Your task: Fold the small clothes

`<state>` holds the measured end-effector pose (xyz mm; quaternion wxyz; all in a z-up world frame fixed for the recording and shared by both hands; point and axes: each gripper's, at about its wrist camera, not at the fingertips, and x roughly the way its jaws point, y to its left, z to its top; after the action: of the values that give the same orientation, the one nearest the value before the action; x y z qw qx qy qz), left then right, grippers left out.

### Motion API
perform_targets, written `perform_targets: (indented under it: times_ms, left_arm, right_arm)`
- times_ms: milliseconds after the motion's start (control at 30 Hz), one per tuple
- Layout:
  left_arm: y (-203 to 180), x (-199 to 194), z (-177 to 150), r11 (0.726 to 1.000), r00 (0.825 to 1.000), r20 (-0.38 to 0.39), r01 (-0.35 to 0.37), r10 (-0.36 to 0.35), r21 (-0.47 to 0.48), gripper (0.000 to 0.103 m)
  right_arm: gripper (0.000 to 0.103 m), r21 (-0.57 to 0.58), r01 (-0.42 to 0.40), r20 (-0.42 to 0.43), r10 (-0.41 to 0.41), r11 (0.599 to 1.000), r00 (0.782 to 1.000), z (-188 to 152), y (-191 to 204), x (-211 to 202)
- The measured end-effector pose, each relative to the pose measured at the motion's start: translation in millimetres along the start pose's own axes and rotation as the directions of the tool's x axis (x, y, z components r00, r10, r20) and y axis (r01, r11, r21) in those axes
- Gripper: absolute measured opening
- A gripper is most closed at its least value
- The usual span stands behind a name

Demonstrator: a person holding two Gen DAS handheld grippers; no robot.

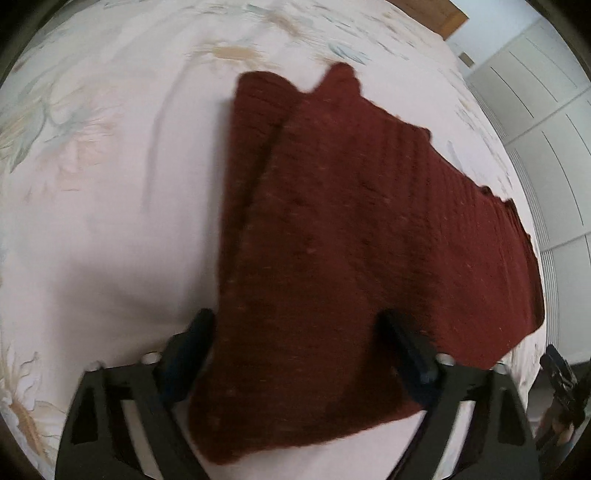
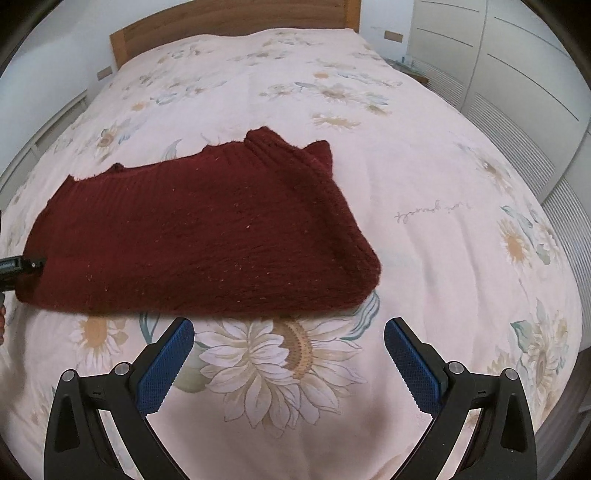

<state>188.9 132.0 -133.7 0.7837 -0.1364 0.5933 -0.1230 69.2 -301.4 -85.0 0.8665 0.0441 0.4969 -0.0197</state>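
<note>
A dark red knitted sweater lies folded on the bed; it also fills the left wrist view. My left gripper is open, its two fingers straddling the sweater's near corner, which lies between them. It shows at the left edge of the right wrist view, at the sweater's left end. My right gripper is open and empty, just in front of the sweater's near edge, not touching it.
The bed has a pale floral cover and a wooden headboard at the far end. White wardrobe doors stand to the right. The bed's right edge drops off near them.
</note>
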Motion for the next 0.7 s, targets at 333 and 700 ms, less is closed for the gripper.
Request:
perform_targets:
  times_ms: [333,700]
  left_arm:
    - [-30.1,-25.4,8.5,0.999,1.000,-0.021,0.023,-0.022,0.028,0.032]
    - [-148.5,-92.7,35.8,0.979,0.992,0.015,0.121,-0.125,0.166,0.029]
  right_arm:
    - [0.103,0.049,-0.021,0.031,0.019,0.999,0.999,1.1,-20.2,-7.8]
    - [0.103,0.140,-0.057,0.102,0.042,0.989,0.994,8.8,-69.6,-22.3]
